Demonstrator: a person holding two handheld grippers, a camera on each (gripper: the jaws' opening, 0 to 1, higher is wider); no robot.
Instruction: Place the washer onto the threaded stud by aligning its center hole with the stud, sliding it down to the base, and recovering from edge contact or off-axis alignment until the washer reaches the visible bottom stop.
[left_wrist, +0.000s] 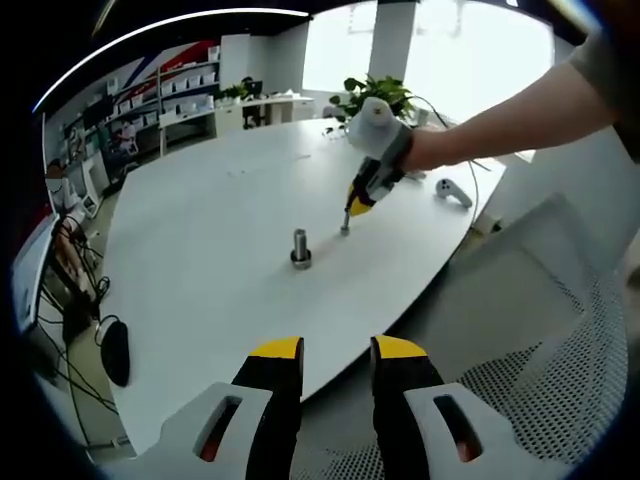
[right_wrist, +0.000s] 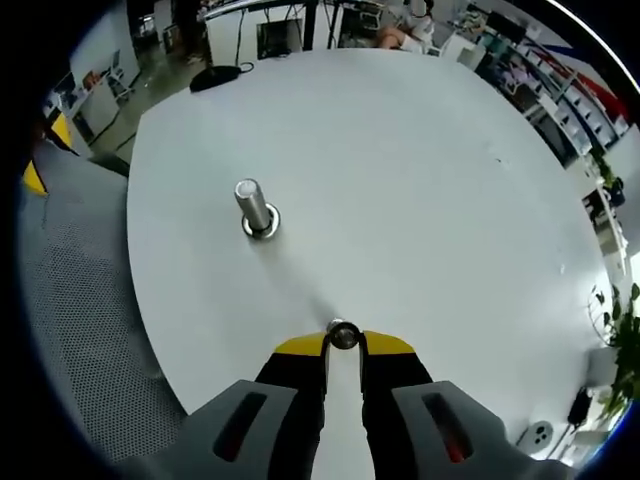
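A wide white tabletop (right_wrist: 420, 180) spreads through an office. The right gripper (right_wrist: 343, 343) has its jaws closed on the washer (right_wrist: 343, 335) at their tips, low over the tabletop, near the upright threaded stud (right_wrist: 254, 208). The left gripper (left_wrist: 337, 362) hangs off the table edge, jaws slightly parted, holding nothing, above a mesh chair (left_wrist: 560, 390).

White table (right_wrist: 420, 180); silver stud (right_wrist: 254, 206) and washer (right_wrist: 343, 335) (both shiny); yellow-tipped black grippers (right_wrist: 343, 345) (left_wrist: 337, 352); grey perforated chair (right_wrist: 80, 310) beside table.
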